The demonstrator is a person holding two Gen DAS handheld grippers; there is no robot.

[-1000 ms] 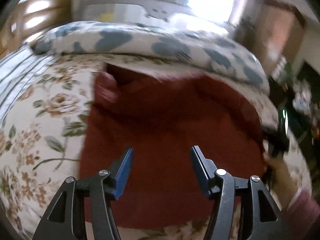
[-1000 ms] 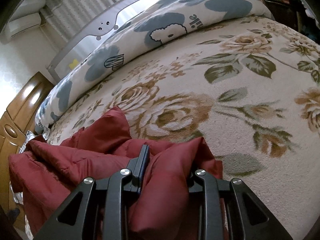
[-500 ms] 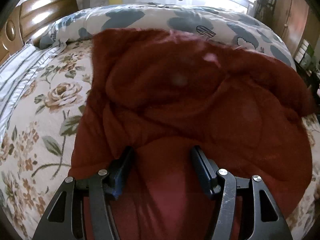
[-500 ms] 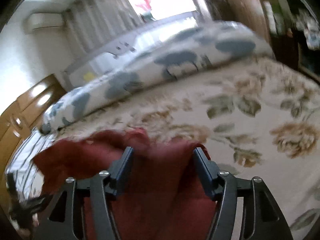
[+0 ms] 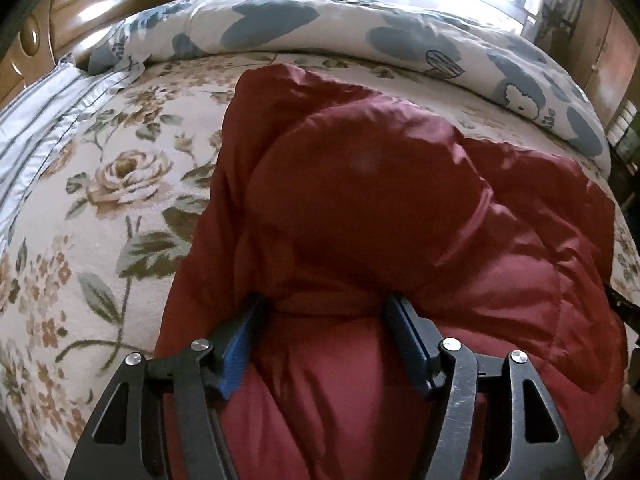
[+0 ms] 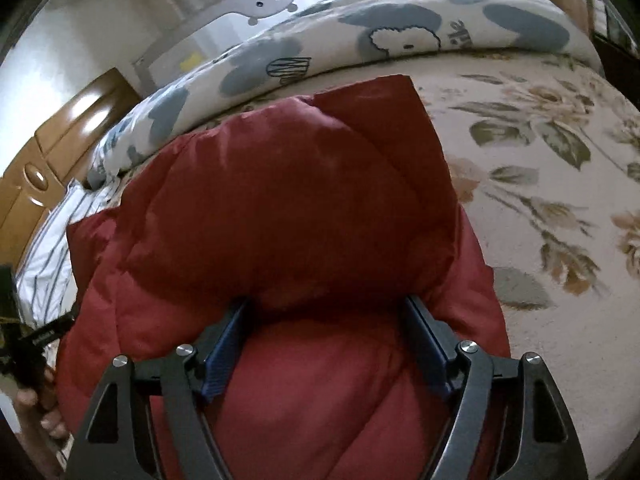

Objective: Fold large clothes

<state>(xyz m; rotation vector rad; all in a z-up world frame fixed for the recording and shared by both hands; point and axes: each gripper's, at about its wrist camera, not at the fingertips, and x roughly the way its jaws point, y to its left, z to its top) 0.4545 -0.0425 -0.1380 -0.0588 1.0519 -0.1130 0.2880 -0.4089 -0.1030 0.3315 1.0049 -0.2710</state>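
While the dark red quilted jacket [image 5: 384, 216] lies puffed and folded over itself on the floral bedspread [image 5: 100, 208], the left hand-held gripper [image 5: 326, 312] stands with its blue-padded fingers apart, fabric bulging between them. The right hand-held gripper [image 6: 328, 312] is spread wide too, tips buried under a glossy, pillowy fold of the jacket [image 6: 288, 200]. Beyond the garment runs a rolled white duvet [image 6: 360, 40] printed with grey-blue blotches and cartoon sheep, against a polished wooden headboard [image 5: 92, 4].
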